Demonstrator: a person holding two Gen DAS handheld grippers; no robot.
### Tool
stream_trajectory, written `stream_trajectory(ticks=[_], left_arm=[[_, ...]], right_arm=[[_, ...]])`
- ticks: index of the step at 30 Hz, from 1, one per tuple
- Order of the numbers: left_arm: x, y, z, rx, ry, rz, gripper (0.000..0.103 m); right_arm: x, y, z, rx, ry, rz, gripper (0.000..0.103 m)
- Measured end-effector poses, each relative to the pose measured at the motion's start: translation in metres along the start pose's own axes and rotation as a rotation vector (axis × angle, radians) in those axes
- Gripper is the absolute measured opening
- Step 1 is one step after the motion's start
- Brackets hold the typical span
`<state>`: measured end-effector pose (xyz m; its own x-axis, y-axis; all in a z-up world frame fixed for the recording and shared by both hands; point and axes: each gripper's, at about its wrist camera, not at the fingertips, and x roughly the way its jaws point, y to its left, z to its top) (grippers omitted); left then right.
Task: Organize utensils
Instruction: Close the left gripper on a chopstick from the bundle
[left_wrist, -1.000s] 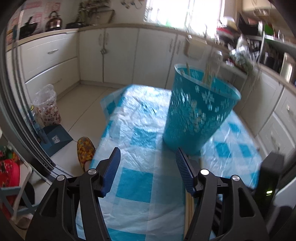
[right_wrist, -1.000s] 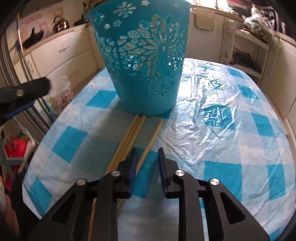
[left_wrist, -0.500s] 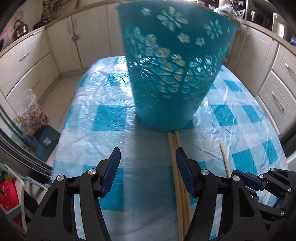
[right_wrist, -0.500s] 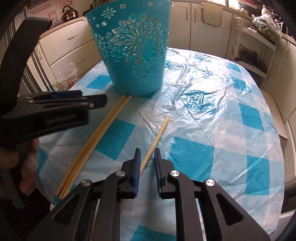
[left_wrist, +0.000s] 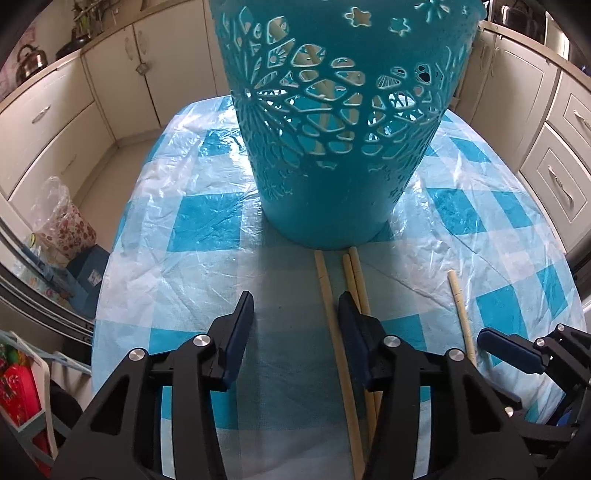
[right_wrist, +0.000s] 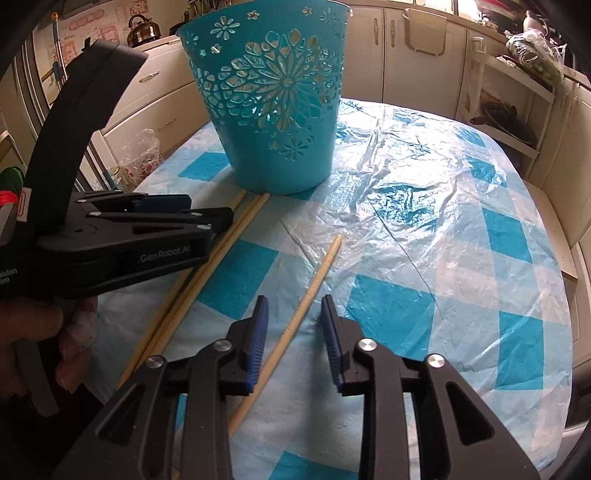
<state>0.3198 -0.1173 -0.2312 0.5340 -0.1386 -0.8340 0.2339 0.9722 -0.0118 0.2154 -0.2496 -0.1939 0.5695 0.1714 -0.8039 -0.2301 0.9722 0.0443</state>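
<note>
A teal basket with cut-out flowers stands on the checked worktop, and through its holes, in the left wrist view, pale sticks show inside – so some chopsticks seem already put away. Four are left lying flat: three run from the basket's foot back toward the left gripper, two of them side by side and touching, the third just beside them; a single chopstick lies apart to their right, pointing at the basket. The left gripper's jaws stand spread, having just been closing, with the lone one of the three running between them near the right jaw, not yet pinched as far as I can tell; the touching pair passes under or just outside that jaw. The right gripper has just been opening its jaws – they are parted around the single chopstick, which passes close to the left jaw without being squeezed. A hand is seen gripping the left tool's handle. By my reading the job is partly done: each gripper is lined up for a pick, then the four sticks must be lifted and dropped into the basket
</note>
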Motion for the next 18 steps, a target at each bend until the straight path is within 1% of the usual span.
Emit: stream_trajectory(ticks=[4, 5, 6, 7, 8, 10, 11, 12, 13, 14, 16, 17, 18], left_arm=[[0.0, -0.001, 0.001, 0.013, -0.003, -0.009, 0.029], [0.0, -0.001, 0.001, 0.019, -0.005, -0.012, 0.024], [0.0, -0.002, 0.001, 0.023, -0.006, -0.015, 0.022], [0.0, -0.003, 0.001, 0.029, -0.006, -0.022, 0.017], [0.0, -0.004, 0.002, 0.035, -0.005, -0.028, 0.012], [0.0, -0.006, 0.002, 0.046, -0.004, -0.041, 0.007], [0.0, -0.008, 0.002, 0.051, -0.004, -0.045, 0.006], [0.0, -0.009, 0.002, 0.052, -0.004, -0.054, 0.005], [0.0, -0.01, 0.002, 0.052, 0.0, -0.063, 0.005], [0.0, -0.011, 0.002, 0.056, 0.003, -0.062, 0.005], [0.0, -0.014, 0.002, 0.07, 0.013, -0.057, 0.006], [0.0, -0.016, 0.004, 0.083, 0.025, -0.047, 0.009], [0.001, -0.018, 0.006, 0.095, 0.035, -0.03, 0.014]], right_arm=[[0.0, 0.0, 0.001, 0.011, -0.009, -0.016, 0.034], [0.001, 0.0, 0.001, 0.017, -0.013, -0.023, 0.038], [0.002, -0.001, 0.002, 0.024, -0.017, -0.031, 0.043], [0.004, -0.001, 0.003, 0.029, -0.021, -0.042, 0.045], [0.004, 0.0, 0.004, 0.027, -0.025, -0.05, 0.046], [0.006, 0.004, 0.005, 0.005, -0.027, -0.072, 0.046], [0.006, 0.007, 0.005, -0.01, -0.025, -0.081, 0.043], [0.006, 0.008, 0.005, -0.026, -0.022, -0.071, 0.028], [0.005, 0.008, 0.005, -0.031, -0.017, -0.068, 0.025], [0.004, 0.009, 0.006, -0.044, -0.011, -0.072, 0.024], [0.005, 0.006, 0.007, -0.047, -0.005, -0.07, 0.024], [0.005, 0.006, 0.008, -0.04, -0.004, -0.072, 0.025], [0.007, 0.004, 0.01, -0.034, -0.004, -0.08, 0.031]])
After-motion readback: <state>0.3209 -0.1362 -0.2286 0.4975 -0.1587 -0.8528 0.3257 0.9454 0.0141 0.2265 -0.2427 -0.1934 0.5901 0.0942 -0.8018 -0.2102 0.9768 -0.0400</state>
